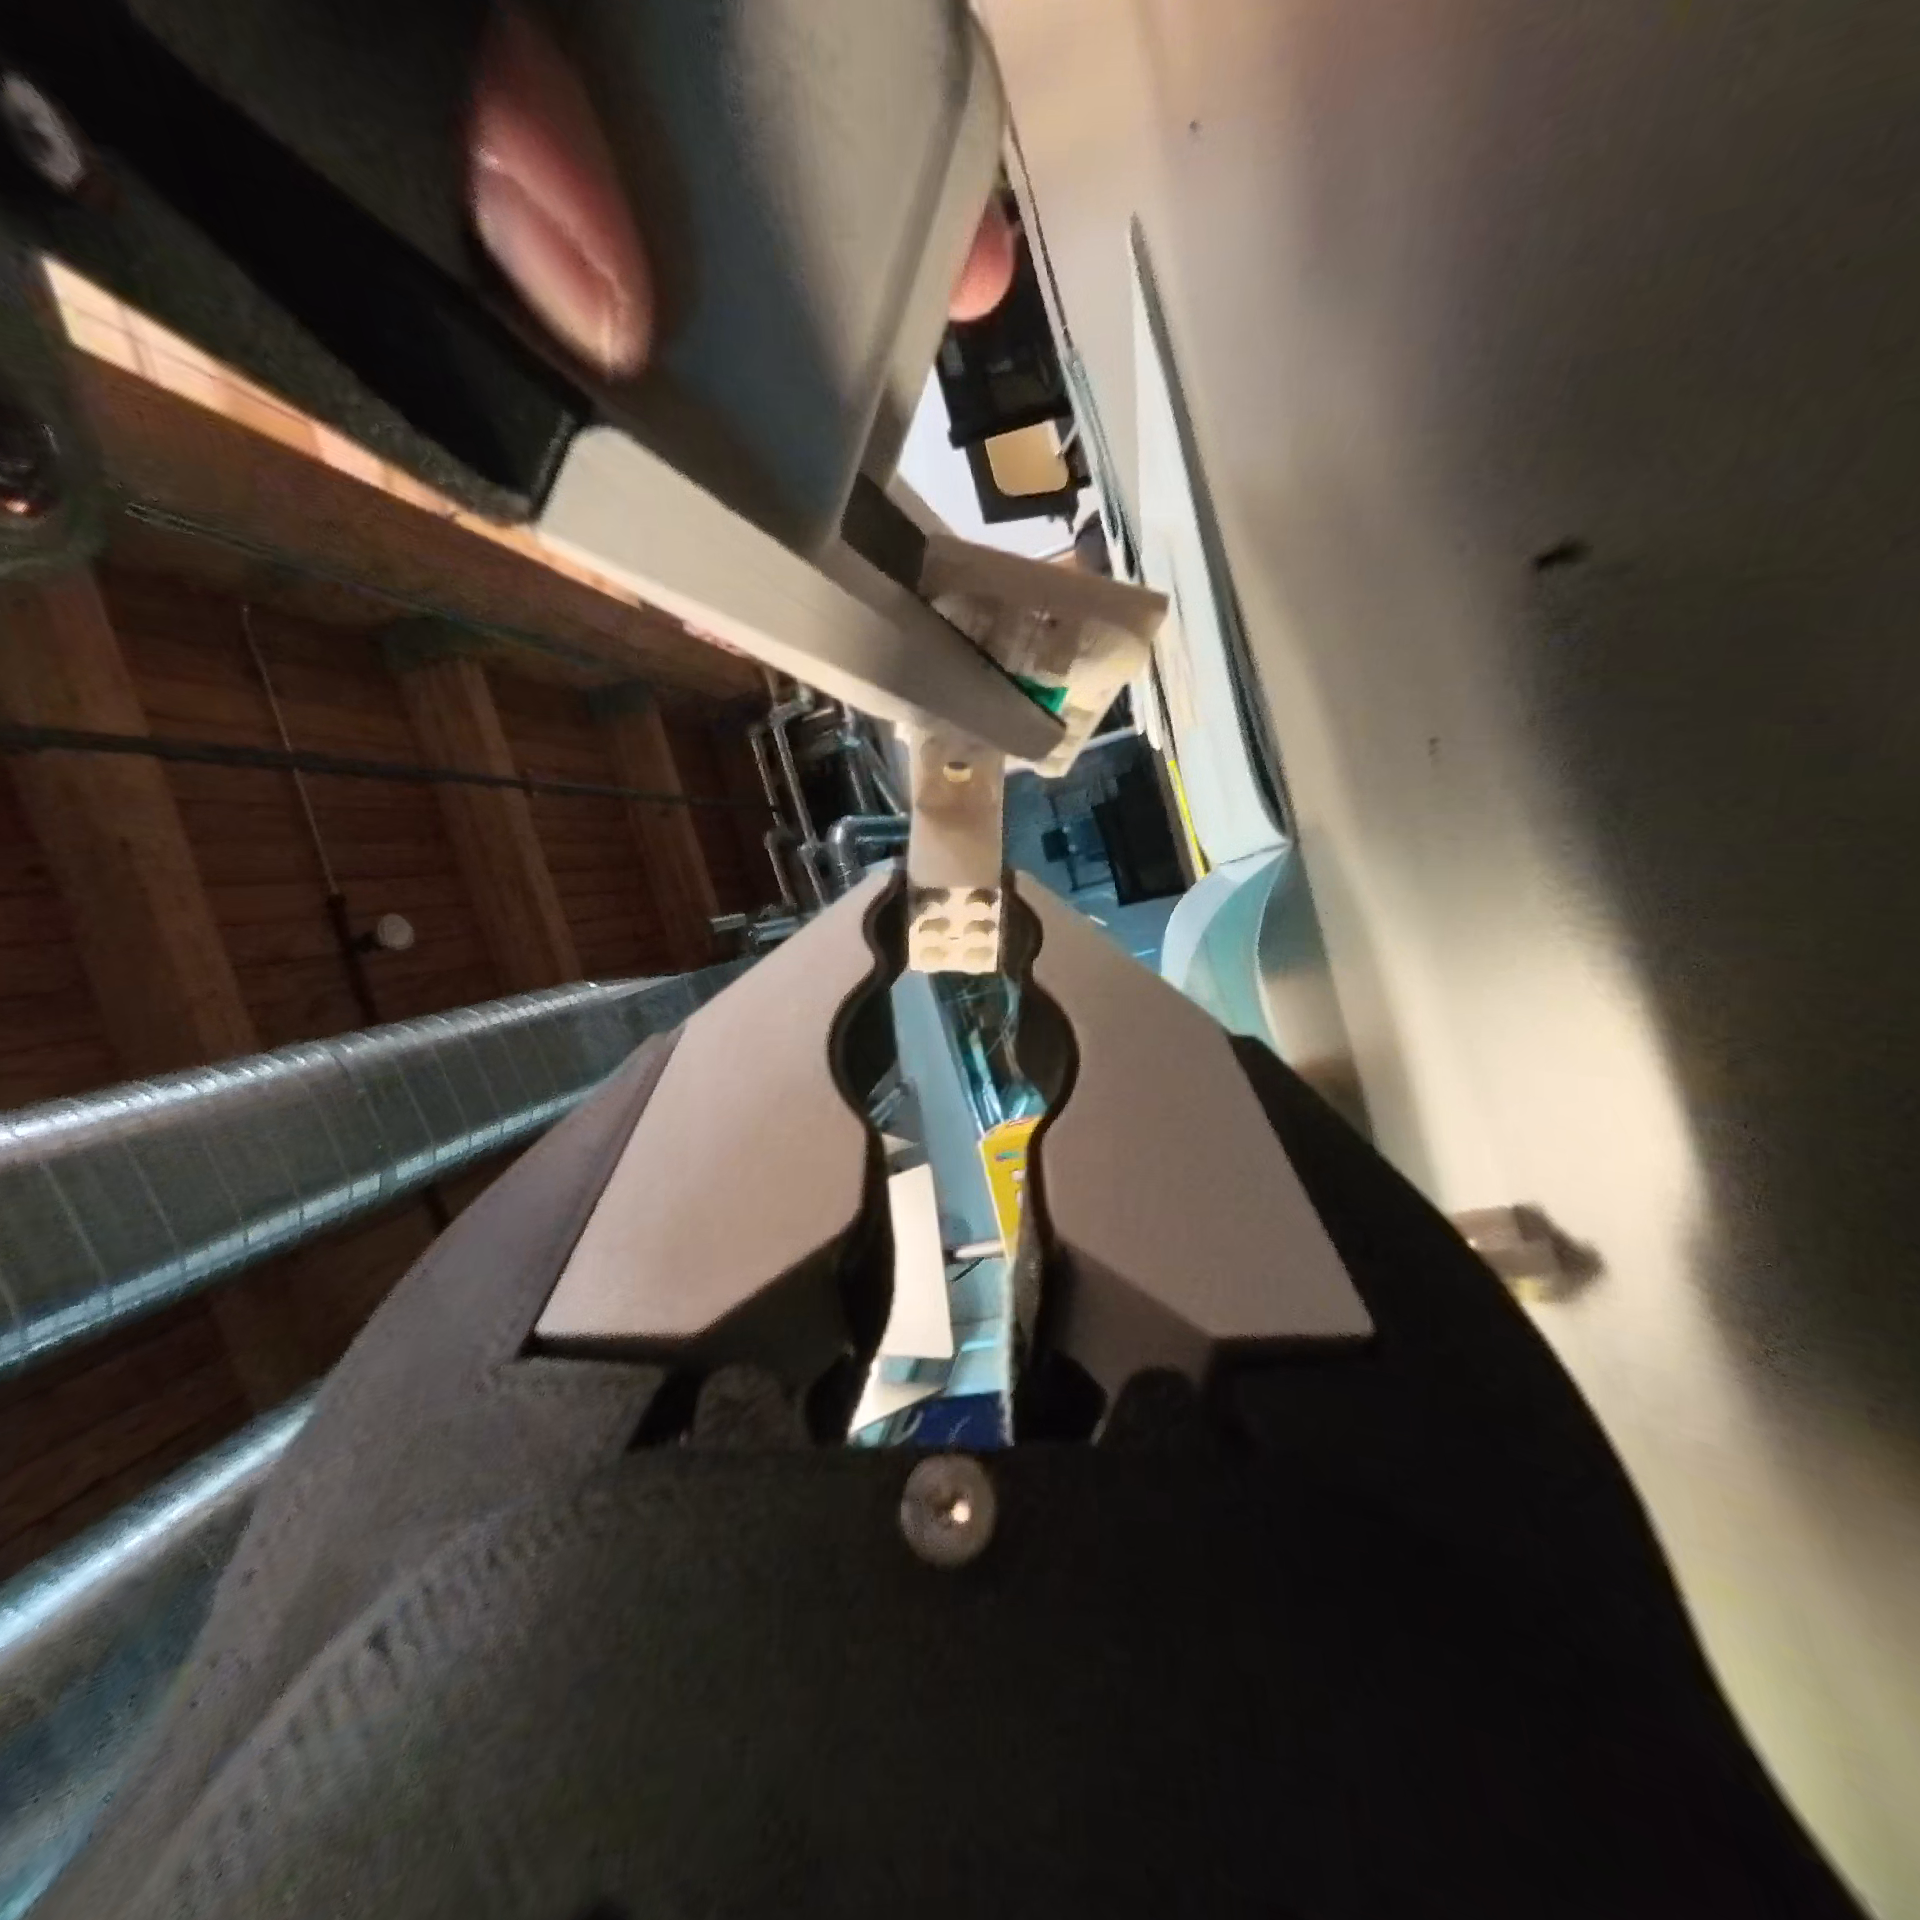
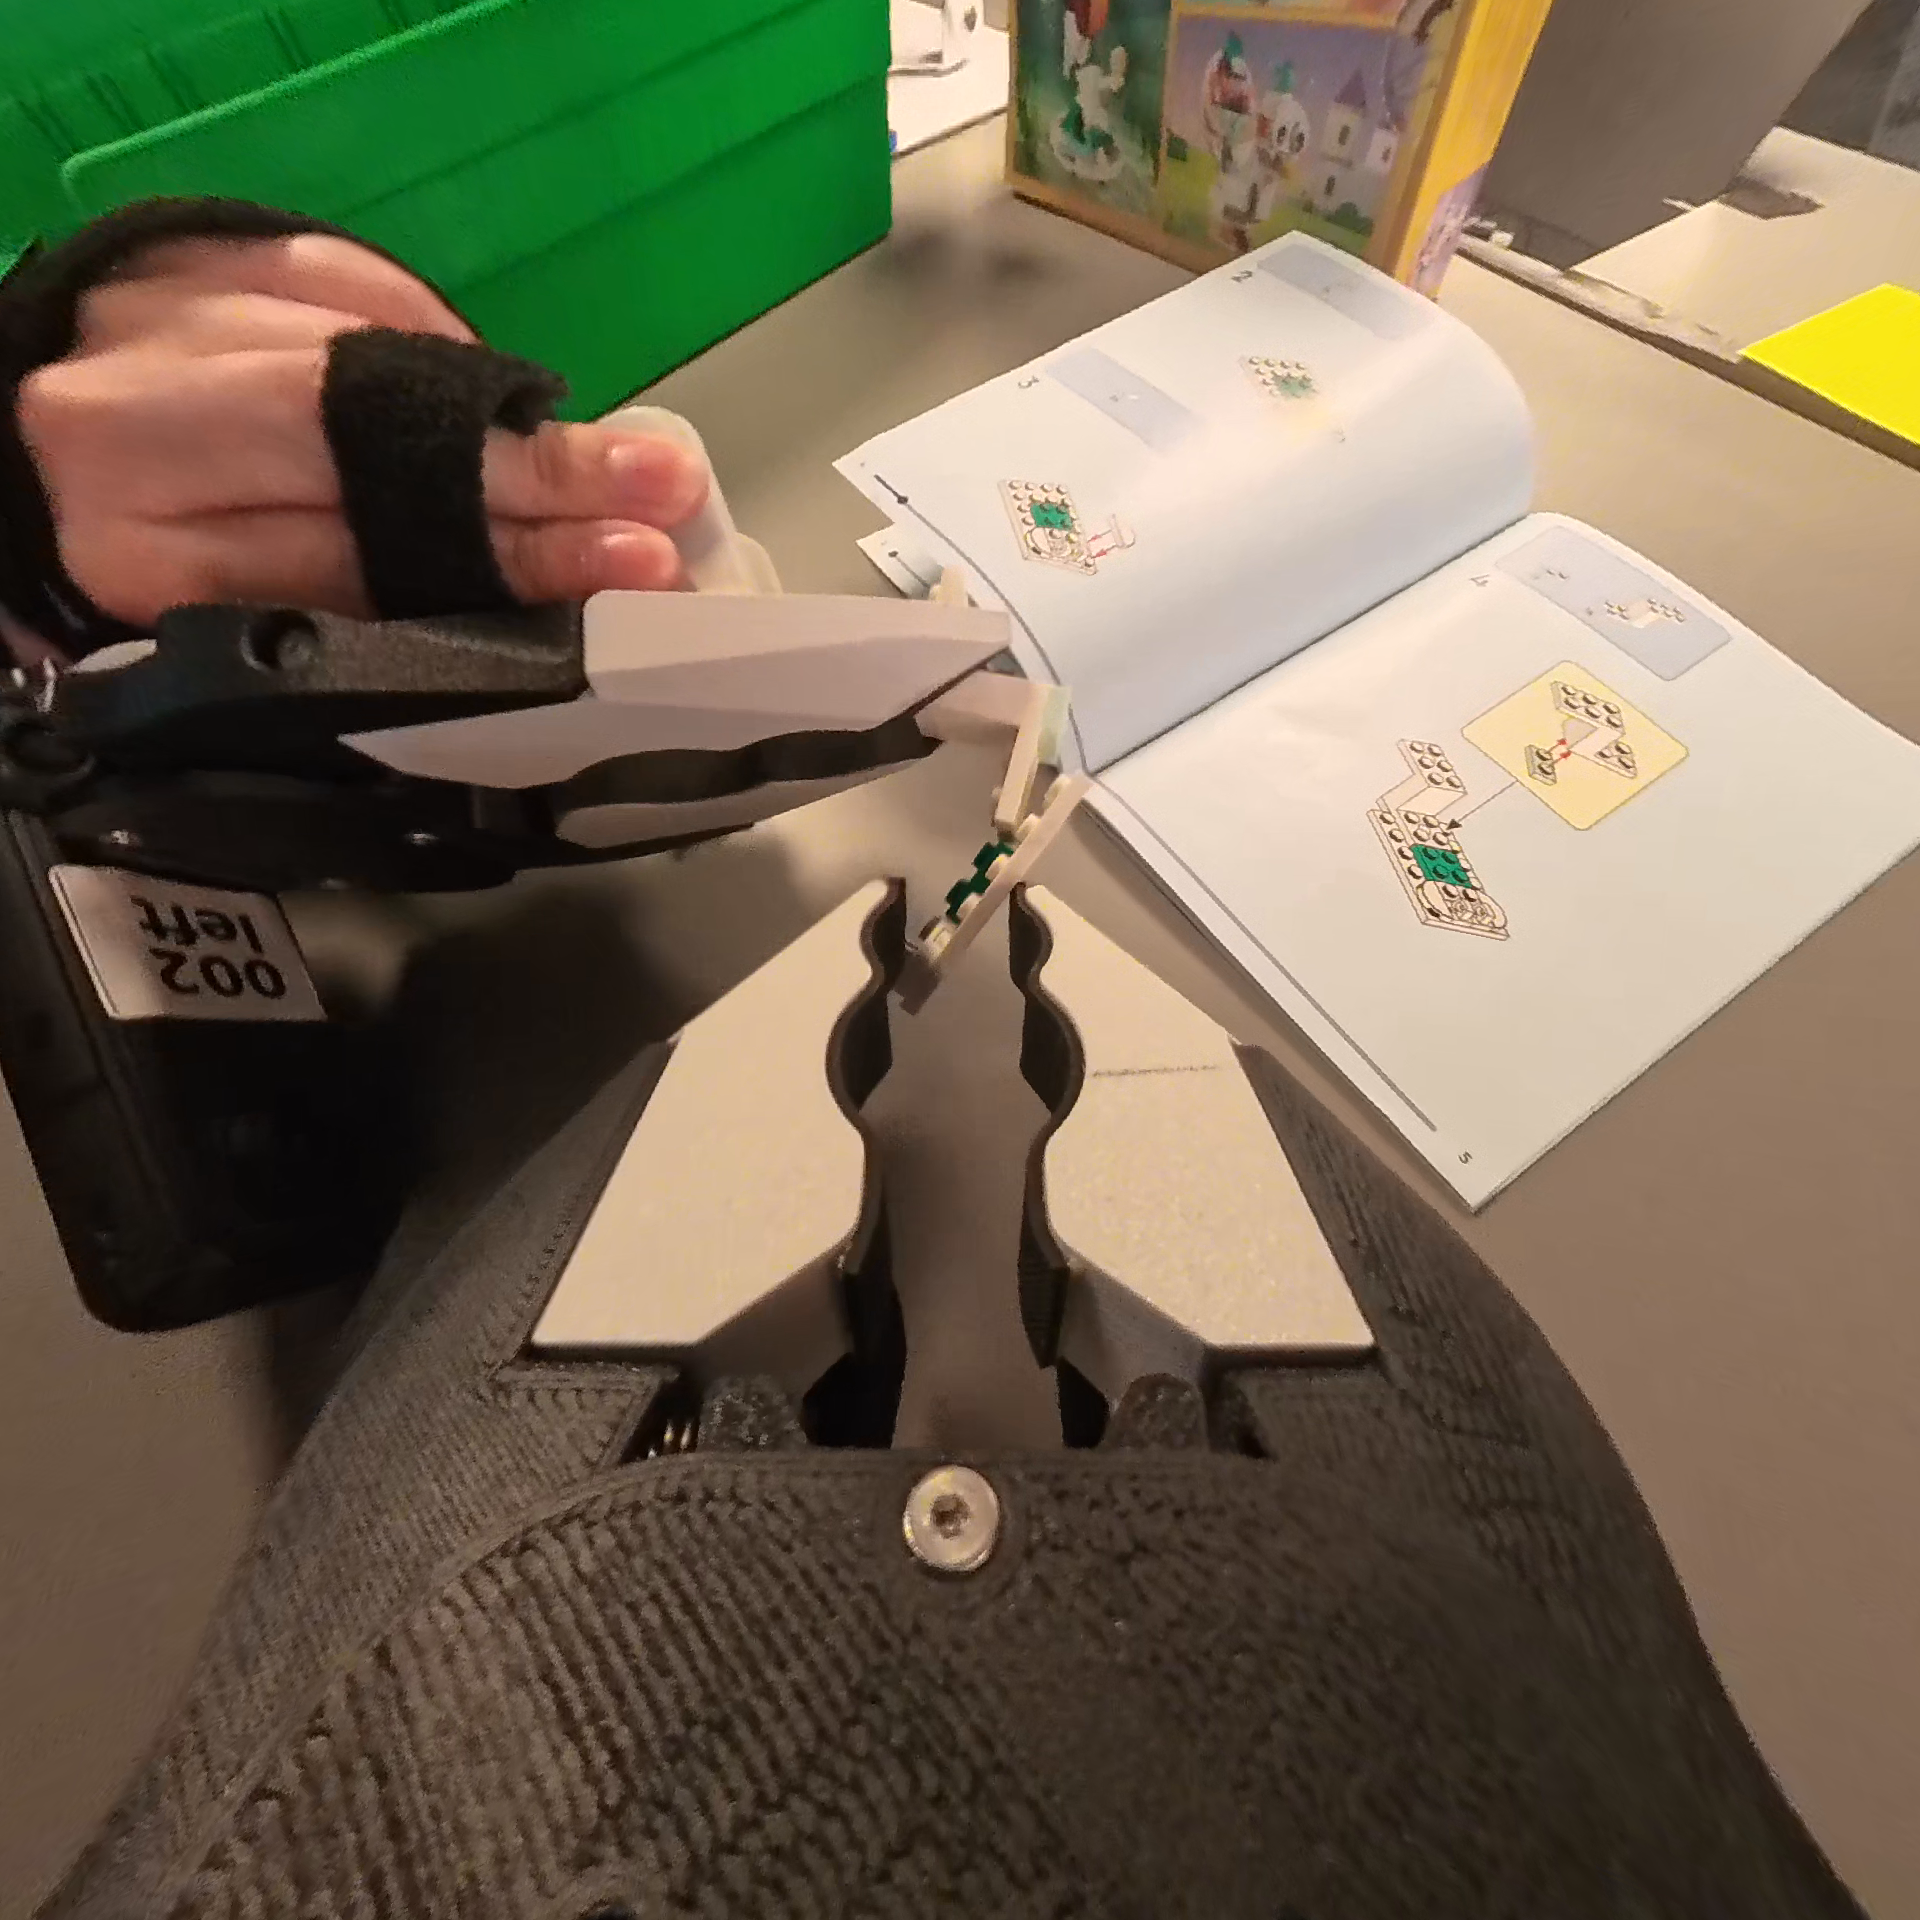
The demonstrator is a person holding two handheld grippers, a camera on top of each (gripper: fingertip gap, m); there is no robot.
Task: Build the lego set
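Observation:
My right gripper [image 2: 961,906] is shut on the lower end of a white lego plate assembly [image 2: 1042,828] with a green brick [image 2: 971,868] on it, held tilted above the table. My left gripper [image 2: 971,707] comes in from the left, held by a person's hand [image 2: 312,468], and is shut on a small white lego piece [image 2: 1023,753] that touches the assembly's upper end. In the left wrist view my left gripper [image 1: 956,914] pinches that studded white piece [image 1: 954,927]. The right gripper's fingers [image 1: 831,644] cross above it, holding the assembly [image 1: 1049,644].
An open instruction booklet [image 2: 1403,727] lies on the grey table [image 2: 1662,1403] just right of the grippers. Behind it stand the lego box [image 2: 1226,114] and a green bin [image 2: 520,156]. A yellow sheet [image 2: 1849,364] lies far right. The left wrist view points up at ceiling ducts [image 1: 260,1122]. My two grippers' fingertips are within a few centimetres of each other.

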